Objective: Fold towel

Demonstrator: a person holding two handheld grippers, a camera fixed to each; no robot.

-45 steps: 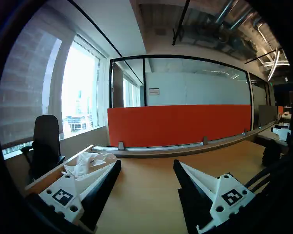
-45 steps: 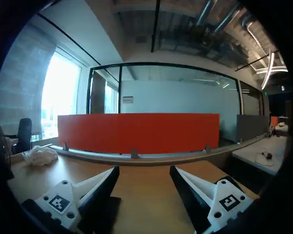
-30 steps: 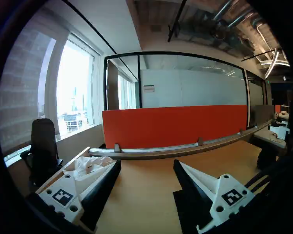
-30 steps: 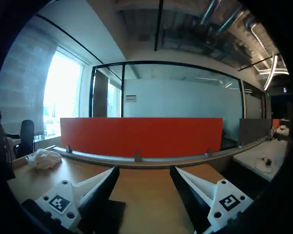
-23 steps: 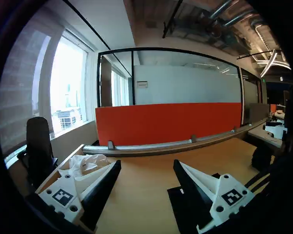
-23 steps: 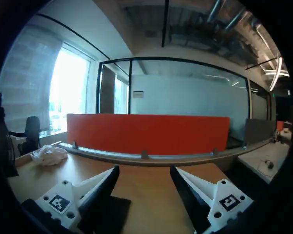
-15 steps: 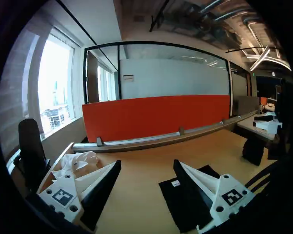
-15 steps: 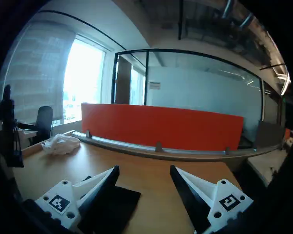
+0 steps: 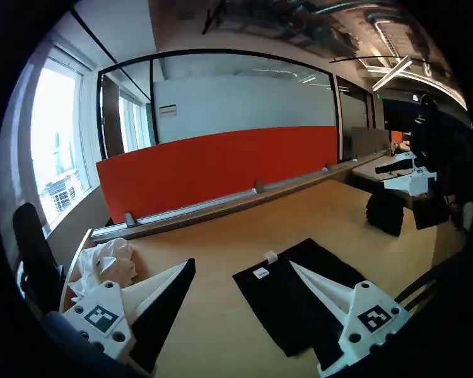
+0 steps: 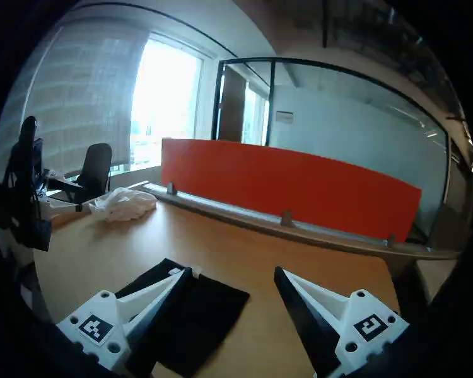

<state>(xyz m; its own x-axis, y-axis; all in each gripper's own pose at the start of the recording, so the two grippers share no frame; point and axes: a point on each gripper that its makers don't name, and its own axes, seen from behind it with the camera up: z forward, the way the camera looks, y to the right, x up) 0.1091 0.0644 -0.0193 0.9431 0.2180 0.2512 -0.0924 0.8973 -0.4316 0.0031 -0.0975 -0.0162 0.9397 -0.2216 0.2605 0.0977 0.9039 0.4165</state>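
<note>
A black towel (image 9: pixel 293 296) lies flat on the wooden desk (image 9: pixel 236 239), with small white tags near its far corner. In the left gripper view my left gripper (image 9: pixel 236 277) hangs open above the desk, and its right finger overlaps the towel's near part. In the right gripper view the same black towel (image 10: pixel 202 312) lies low on the left, partly behind the left finger. My right gripper (image 10: pixel 233 280) is open above the desk with nothing between its fingers. Far right in the left gripper view I see a black and white gripper (image 9: pixel 397 195) over the desk.
A crumpled white cloth (image 9: pixel 107 264) sits at the desk's far left corner (image 10: pixel 123 205). An orange divider panel (image 9: pixel 217 167) on a metal rail closes the desk's far side. A black office chair (image 10: pixel 94 173) stands by the window. More desks lie to the right.
Both views have tilted down and turned. The black towel has come into sight under the fingers in both views. Both grippers stayed open.
</note>
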